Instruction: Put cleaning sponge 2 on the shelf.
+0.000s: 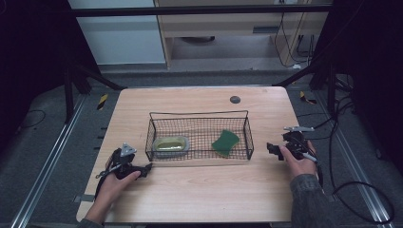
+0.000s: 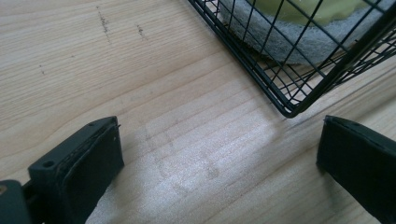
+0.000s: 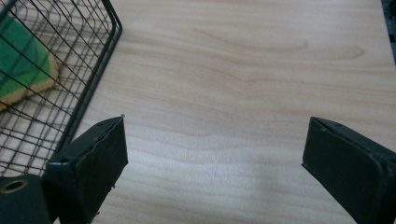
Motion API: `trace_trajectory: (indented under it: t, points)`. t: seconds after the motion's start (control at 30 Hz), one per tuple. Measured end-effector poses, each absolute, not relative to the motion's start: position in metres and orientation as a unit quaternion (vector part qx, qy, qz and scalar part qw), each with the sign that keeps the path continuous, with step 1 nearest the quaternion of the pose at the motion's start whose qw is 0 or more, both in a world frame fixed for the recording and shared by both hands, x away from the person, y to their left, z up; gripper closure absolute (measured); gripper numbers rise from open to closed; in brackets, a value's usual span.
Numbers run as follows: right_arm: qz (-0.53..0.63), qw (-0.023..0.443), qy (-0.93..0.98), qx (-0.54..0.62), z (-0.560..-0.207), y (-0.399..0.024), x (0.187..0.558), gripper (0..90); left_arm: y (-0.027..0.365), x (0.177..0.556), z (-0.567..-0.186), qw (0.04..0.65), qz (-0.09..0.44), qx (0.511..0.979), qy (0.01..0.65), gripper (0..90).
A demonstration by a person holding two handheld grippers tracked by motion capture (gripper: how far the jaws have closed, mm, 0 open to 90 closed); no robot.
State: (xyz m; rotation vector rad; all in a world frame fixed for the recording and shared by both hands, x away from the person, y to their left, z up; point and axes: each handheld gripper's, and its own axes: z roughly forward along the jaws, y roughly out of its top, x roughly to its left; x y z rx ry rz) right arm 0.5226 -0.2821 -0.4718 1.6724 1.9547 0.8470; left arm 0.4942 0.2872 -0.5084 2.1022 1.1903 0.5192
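Note:
A black wire basket (image 1: 199,114) stands in the middle of the wooden table (image 1: 199,190). Inside it lie a yellow-green sponge with a grey pad (image 1: 171,144) at the left and a green sponge (image 1: 225,142) at the right. My left gripper (image 1: 147,167) rests on the table just outside the basket's front left corner (image 2: 289,112), jaws open with bare wood between them. My right gripper (image 1: 269,148) is held just right of the basket, open and empty. The basket's wall (image 3: 88,88) and the green sponge (image 3: 23,60) show at the left of the right gripper view.
A small dark round disc (image 1: 235,99) lies near the table's far edge. Cables (image 1: 361,185) trail over the floor at the right. Metal rails run along both sides of the table. Bare wood lies in front of the basket.

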Motion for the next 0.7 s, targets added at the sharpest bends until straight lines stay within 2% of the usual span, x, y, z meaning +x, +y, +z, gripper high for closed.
trace_trajectory:
  t: [0.3,0.7]
  points:
    - [0.284,0.207,0.707,0.614,-0.494,-0.287,0.518,6.9,0.287,0.494,-0.508,0.329,0.198,0.803,0.455,0.0]
    - [0.279,0.227,0.694,0.624,-0.503,-0.285,0.525,6.6,0.287,0.494,-0.508,0.328,0.199,0.804,0.453,0.0]
